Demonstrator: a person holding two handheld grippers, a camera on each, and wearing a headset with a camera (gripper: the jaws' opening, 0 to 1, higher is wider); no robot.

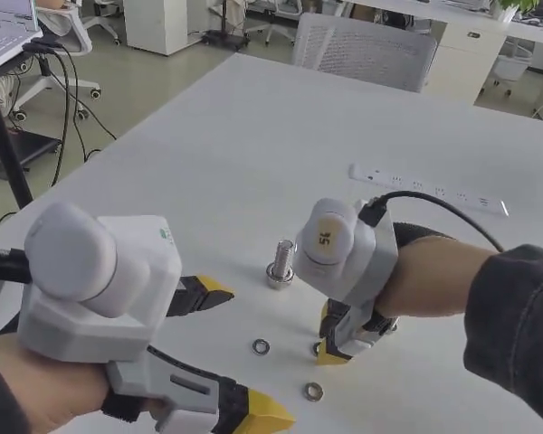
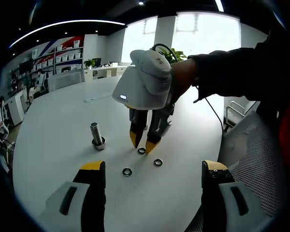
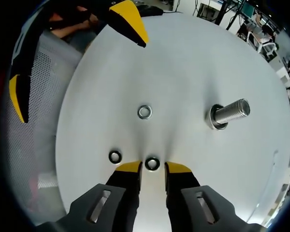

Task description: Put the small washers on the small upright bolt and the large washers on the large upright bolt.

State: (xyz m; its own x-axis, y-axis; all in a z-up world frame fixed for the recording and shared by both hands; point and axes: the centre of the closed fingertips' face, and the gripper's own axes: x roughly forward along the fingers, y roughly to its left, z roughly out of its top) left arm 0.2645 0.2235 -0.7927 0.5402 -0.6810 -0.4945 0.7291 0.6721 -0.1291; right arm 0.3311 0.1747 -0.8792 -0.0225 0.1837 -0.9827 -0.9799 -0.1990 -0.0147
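Right gripper view: the right gripper (image 3: 153,170) points down at the table (image 3: 193,63), its jaws narrowed with a washer (image 3: 152,163) lying flat between the 2 yellow tips and not yet pinched. A second washer (image 3: 115,156) lies just beside its left tip, a third washer (image 3: 144,111) farther ahead, and 1 upright bolt (image 3: 227,113) ahead and to its right. The left gripper (image 2: 152,170) hangs wide and holds nothing, with the washers ahead of its tips. These look like thin, stiff, light metal rings, likely slippery on the smooth top; I would pinch across the outer rim or tip 1 edge up first. In the head view a yellow sticker (image 1: 326,237) on the right gripper shows a 5 and an unclear second character.
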